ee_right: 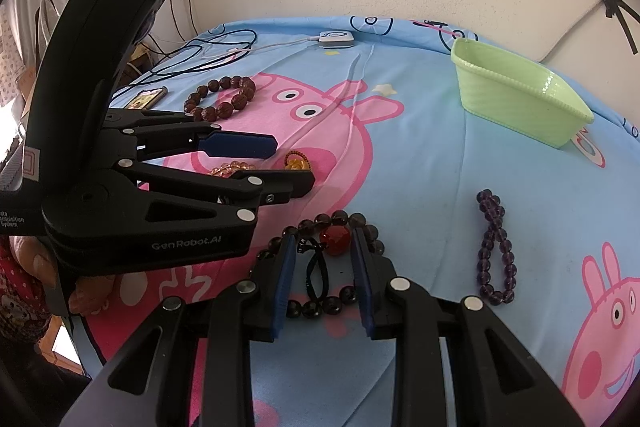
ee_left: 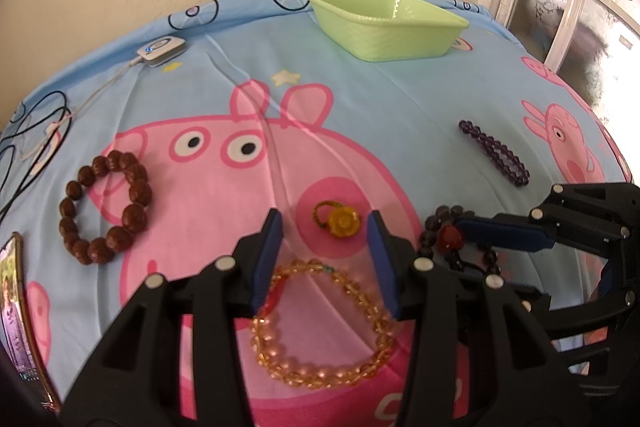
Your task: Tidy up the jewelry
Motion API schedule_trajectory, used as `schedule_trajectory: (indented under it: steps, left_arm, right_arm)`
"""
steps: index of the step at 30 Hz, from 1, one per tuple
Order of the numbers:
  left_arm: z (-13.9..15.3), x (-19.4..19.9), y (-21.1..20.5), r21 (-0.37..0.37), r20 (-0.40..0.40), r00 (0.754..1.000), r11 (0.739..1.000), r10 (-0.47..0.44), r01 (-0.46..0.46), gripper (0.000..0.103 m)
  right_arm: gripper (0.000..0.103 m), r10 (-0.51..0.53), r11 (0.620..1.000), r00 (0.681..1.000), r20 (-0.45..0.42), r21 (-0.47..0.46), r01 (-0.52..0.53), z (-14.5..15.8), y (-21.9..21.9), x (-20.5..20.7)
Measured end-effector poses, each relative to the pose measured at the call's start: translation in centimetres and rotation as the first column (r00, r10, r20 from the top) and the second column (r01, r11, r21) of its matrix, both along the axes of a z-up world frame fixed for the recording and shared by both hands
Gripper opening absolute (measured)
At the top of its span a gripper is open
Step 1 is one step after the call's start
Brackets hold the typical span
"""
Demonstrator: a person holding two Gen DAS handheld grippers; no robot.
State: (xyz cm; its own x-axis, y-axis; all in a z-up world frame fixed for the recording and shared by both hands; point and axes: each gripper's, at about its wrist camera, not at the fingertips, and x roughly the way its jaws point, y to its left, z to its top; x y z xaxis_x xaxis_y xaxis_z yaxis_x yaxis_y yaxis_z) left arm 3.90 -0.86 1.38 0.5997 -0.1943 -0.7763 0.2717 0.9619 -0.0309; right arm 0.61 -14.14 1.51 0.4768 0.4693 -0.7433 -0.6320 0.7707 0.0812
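Both grippers hover low over a soft, creased cartoon-pig cloth (ee_left: 400, 99). The left gripper (ee_left: 324, 217) has its blue pads spread, holding nothing; a glossy amber bead bracelet (ee_left: 320, 367) lies beneath them and a yellow flower ring (ee_left: 340, 223) just ahead. The right gripper (ee_right: 323, 237) also stands parted, straddling a dark bead bracelet (ee_right: 336, 301) with one faceted red bead, not pinching it. A chunky brown wooden bracelet (ee_left: 104, 207) lies well to the left and a folded purple bead bracelet (ee_left: 496, 153) to the right. A ribbed green plastic basket (ee_left: 384, 27) sits near the far edge, with open cloth before it.
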Motion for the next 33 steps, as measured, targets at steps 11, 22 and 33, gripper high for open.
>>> schedule_trajectory:
  steps: [11, 22, 33]
  left_arm:
    - [0.1, 0.5, 2.3, -0.195, -0.045, 0.999, 0.981, -0.029, 0.019, 0.014]
    - [1.0, 0.4, 2.0, -0.203, -0.024, 0.999, 0.978, -0.047, 0.042, 0.014]
    - [6.6, 6.9, -1.4, -0.206, 0.027, 0.992, 0.97, -0.126, 0.128, 0.014]
  right_arm:
    - [0.0, -0.023, 0.989, 1.0, -0.012, 0.145, 0.025, 1.3, -2.6, -0.6]
    - [0.0, -0.107, 0.954, 0.993, -0.052, 0.274, 0.118, 2.7, -6.4, 1.9]
    - [0.0, -0.155, 0.934, 0.987, -0.043, 0.318, 0.161, 5.7, -8.5, 7.3]
